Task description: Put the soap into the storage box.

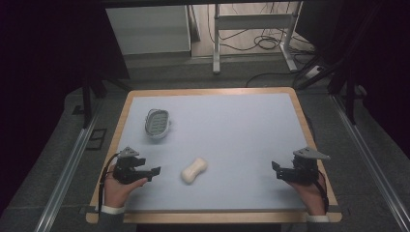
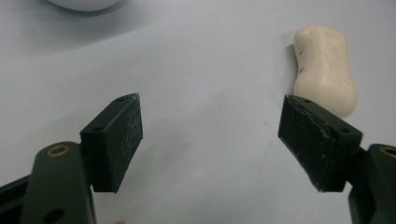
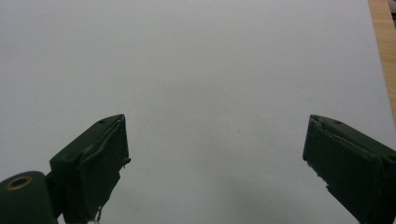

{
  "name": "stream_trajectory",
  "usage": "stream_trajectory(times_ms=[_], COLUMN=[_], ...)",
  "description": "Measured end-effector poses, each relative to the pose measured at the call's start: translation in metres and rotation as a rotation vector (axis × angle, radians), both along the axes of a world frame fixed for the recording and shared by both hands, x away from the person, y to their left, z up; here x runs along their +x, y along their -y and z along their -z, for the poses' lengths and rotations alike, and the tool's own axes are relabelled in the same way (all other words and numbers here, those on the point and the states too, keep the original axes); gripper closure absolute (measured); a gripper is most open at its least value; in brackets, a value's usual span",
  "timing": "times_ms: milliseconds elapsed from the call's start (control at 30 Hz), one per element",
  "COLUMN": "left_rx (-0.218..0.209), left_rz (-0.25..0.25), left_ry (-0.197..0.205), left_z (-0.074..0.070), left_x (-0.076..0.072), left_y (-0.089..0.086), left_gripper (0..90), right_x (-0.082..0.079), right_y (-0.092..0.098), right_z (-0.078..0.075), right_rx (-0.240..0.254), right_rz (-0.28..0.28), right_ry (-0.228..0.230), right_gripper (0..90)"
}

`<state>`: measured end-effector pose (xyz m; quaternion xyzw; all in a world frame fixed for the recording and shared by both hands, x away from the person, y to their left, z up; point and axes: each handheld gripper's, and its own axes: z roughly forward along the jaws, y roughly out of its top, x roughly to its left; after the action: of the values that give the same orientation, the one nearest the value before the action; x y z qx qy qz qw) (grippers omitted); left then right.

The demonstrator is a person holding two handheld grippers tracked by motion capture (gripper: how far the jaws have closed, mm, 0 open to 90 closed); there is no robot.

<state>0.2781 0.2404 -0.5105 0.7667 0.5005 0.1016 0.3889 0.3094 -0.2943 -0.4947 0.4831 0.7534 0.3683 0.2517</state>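
Note:
A cream bar of soap (image 1: pixel 194 169) lies on the pale mat near the front middle of the table. A white oval soap dish (image 1: pixel 157 123) with a grey ribbed insert stands further back on the left. My left gripper (image 1: pixel 153 172) hovers just left of the soap, held in a hand, jaws wide apart and empty. In the left gripper view the soap (image 2: pixel 325 68) lies beyond the right jaw, outside the gap of that gripper (image 2: pixel 210 135). My right gripper (image 1: pixel 274 169) is at the front right, open, with bare mat between the jaws of the gripper (image 3: pixel 215 154).
The mat (image 1: pixel 232 125) covers a wooden table whose rim (image 1: pixel 212 217) shows all round. The edge of the dish (image 2: pixel 84 3) shows at the top of the left gripper view. Desk legs and cables stand on the floor beyond the table.

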Motion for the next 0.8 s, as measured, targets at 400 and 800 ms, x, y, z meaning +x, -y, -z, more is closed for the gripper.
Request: stream_trajectory(times_ms=[400, 800], left_rx=[0.002, 0.004], left_rz=[-0.007, -0.015], left_ry=[0.004, 0.009], left_z=[-0.001, -0.0033], left_x=[-0.0005, -0.0017], left_y=[-0.0028, -0.0046], left_gripper=[22.1, 21.6], right_x=[0.0006, 0.0008], right_y=[0.0044, 0.0079], right_z=[0.0018, 0.0023], right_rx=[0.004, 0.01], right_rz=[0.018, 0.031], right_ry=[-0.01, -0.016], right_gripper=[6.5, 6.4])
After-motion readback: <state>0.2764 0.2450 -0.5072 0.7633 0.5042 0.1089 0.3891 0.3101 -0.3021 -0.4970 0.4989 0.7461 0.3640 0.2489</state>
